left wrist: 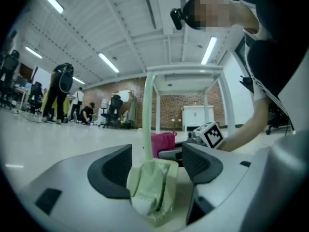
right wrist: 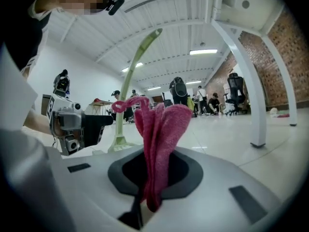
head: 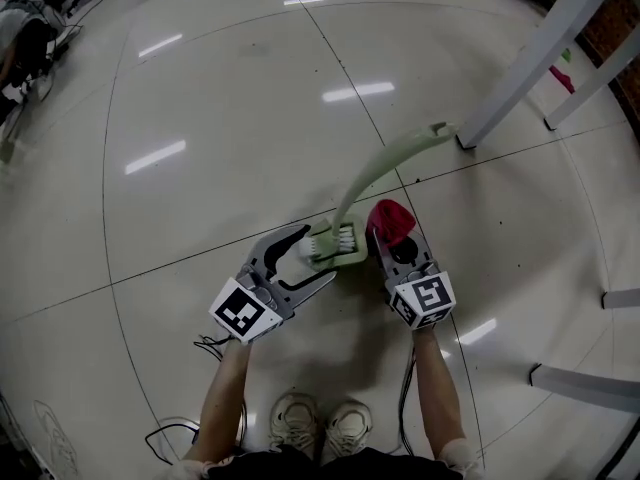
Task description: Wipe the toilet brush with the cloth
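A pale green toilet brush lies on the tiled floor, its white-bristled head [head: 335, 245] toward me and its long handle [head: 385, 163] running away to a table leg. My left gripper [head: 312, 258] is open, one jaw on each side of the brush head [left wrist: 152, 187], with a gap showing at the right pad. The handle [left wrist: 146, 115] rises between the jaws in the left gripper view. Just right of the brush head, my right gripper [head: 388, 236] is shut on a pink-red cloth [head: 392, 218]. That cloth [right wrist: 157, 129] stands bunched upright out of the jaws.
White table legs [head: 530, 63] stand at the far right, with more legs [head: 590, 383] on the floor at the near right. A cable [head: 170, 433] trails by the person's shoes [head: 320, 423]. Other people and office chairs [left wrist: 60, 93] are far off.
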A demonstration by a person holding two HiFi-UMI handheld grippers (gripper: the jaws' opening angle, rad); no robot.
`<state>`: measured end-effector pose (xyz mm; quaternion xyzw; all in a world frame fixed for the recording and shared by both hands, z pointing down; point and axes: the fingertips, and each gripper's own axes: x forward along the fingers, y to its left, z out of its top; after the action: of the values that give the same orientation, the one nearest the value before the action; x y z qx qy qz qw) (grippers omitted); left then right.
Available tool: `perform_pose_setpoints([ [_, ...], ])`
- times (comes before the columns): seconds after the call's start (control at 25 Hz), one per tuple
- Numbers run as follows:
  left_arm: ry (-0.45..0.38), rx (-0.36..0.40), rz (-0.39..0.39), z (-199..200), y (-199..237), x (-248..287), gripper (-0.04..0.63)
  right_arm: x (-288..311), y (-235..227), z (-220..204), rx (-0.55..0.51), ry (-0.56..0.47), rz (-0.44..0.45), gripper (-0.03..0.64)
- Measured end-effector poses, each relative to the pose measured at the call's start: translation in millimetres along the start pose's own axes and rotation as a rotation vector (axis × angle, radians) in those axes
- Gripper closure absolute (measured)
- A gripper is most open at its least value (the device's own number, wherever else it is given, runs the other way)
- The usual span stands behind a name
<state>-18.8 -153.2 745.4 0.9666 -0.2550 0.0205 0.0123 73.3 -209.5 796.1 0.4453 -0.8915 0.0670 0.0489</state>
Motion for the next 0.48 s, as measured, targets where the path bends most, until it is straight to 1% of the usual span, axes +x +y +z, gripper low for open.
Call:
perform_pose_setpoints([
  [0.08, 0.037, -0.024, -0.06, -15.2, -2.9, 5.9, 0.285, 8.3, -0.8, -6.7, 0.035, 0.02, 0.055, 0.586],
  [0.16, 0.051, -0.062, -0.09, -23.3, -5.7, 11.7, 0.285, 14.1, -1.0, -11.1, 0.065, 0.034, 0.104, 0.586],
  [0.2, 0.058, -0.066, -0.091, -26.3, -7.2, 13.4, 0.285, 15.8, -0.3, -12.3, 0.075, 0.04, 0.125, 0.586],
  [0.32, 0.093, -0.046, -0.088, -37.8, -9.8, 17.5, 0.285, 16.2, 3.8, -11.6, 0.092, 0.043, 0.177, 0.586],
  [0.4, 0.122, -0.044, -0.098, -46.0, -11.1, 19.6, 0.285, 14.3, 6.2, -11.3, 0.101, 0.038, 0.189, 0.586],
  [0.48, 0.133, -0.065, -0.112, -48.0, -14.0, 20.6, 0.285, 11.3, 8.5, -13.1, 0.104, 0.041, 0.188, 0.586],
])
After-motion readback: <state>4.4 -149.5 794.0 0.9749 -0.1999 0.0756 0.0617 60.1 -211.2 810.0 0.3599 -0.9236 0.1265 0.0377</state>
